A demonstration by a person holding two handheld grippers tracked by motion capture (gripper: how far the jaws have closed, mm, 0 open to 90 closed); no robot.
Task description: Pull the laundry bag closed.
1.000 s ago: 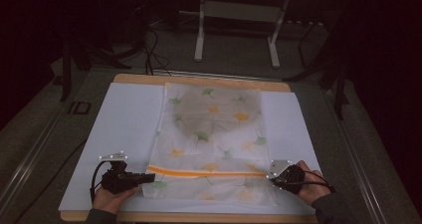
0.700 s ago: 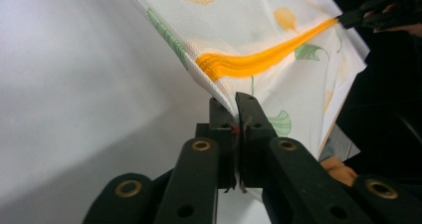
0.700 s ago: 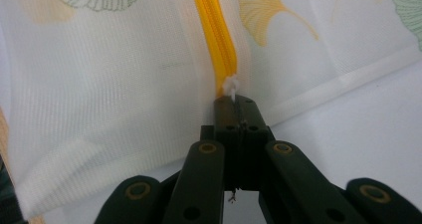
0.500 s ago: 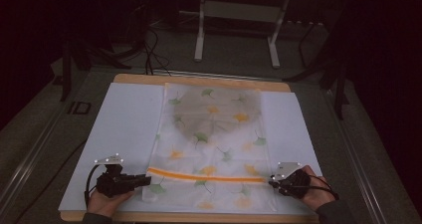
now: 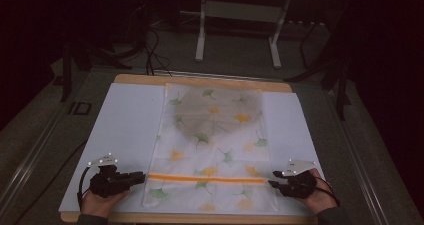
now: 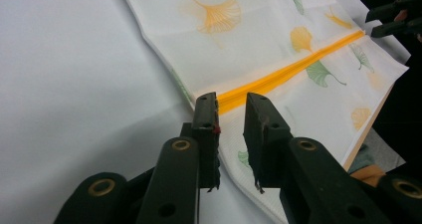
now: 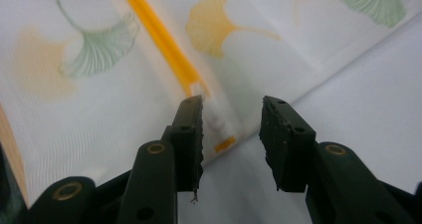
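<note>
A white mesh bag (image 5: pixel 212 150) printed with green and orange ginkgo leaves lies flat along the middle of the table. An orange zip stripe (image 5: pixel 207 178) crosses its near part. A grey round patch (image 5: pixel 215 112) shows through its far half. My left gripper (image 5: pixel 141 176) rests at the stripe's left end, open, with the bag's edge (image 6: pixel 199 92) and the stripe (image 6: pixel 298 64) just ahead of its jaws (image 6: pixel 231 117). My right gripper (image 5: pixel 273 181) stands open at the stripe's right end (image 7: pixel 191 87), where the bag's edge lies between its jaws (image 7: pixel 231 122).
The bag lies on a white sheet (image 5: pixel 125 130) that covers a wooden table (image 5: pixel 200 80). The near table edge (image 5: pixel 200 218) is close below both hands. A metal stand (image 5: pixel 237 15) and cables sit on the dark floor beyond the table.
Both hands have drawn a little toward the near edge, and the orange stripe has come with them. The bag now lies flatter at its near end.
</note>
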